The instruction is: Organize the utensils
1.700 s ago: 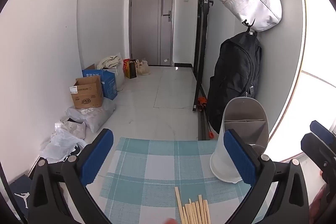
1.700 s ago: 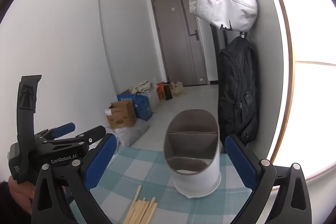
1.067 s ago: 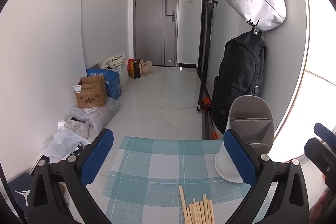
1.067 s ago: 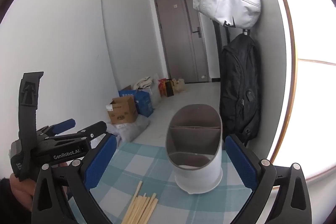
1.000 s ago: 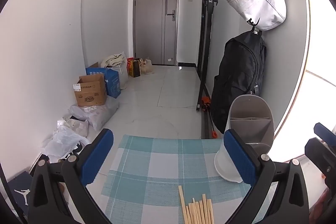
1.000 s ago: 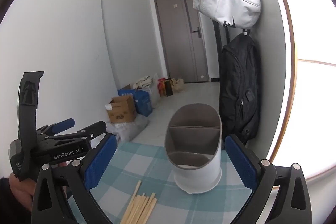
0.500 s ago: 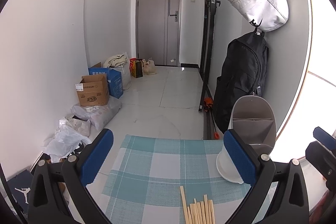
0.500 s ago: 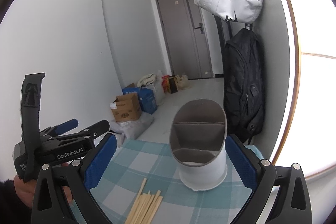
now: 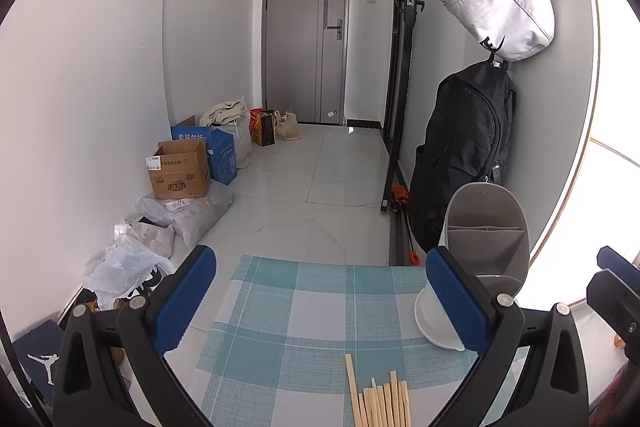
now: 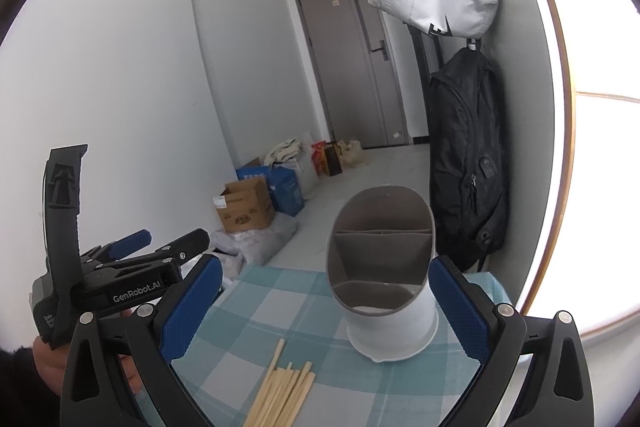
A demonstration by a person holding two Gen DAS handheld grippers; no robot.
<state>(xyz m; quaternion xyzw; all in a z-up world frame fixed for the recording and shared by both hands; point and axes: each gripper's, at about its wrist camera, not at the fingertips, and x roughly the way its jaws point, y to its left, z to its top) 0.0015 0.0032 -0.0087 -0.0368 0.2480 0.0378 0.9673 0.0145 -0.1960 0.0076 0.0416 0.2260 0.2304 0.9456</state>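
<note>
While both grippers hang above the table, nothing is picked up yet. Big picture first: the checked mat (image 9: 304,311) covers the tabletop, and on its far right corner stands the holder (image 10: 384,267), a white cup with a grey divided insert. Its front pocket shows only a pale bottom, nothing in it that I can see; the back pockets look bare too, though their depths are hidden. Near the mat's front edge lies the chopsticks (image 10: 284,387) bundle, a loose fan of bare wooden sticks, well apart from the holder.

Left gripper (image 9: 316,303): blue pads spread wide, nothing between them, aimed over the middle of the mat. Right gripper (image 10: 320,303): also spread wide and empty, the holder sitting between its fingers in view but farther off.

Now the risks, as I read them. Those sticks are thin and lie flat, so a pinch could catch only one or two and scatter the rest. The holder looks light and sits close to the mat's corner; a stick poked against its rim could tip it or shove it off the edge.
</note>
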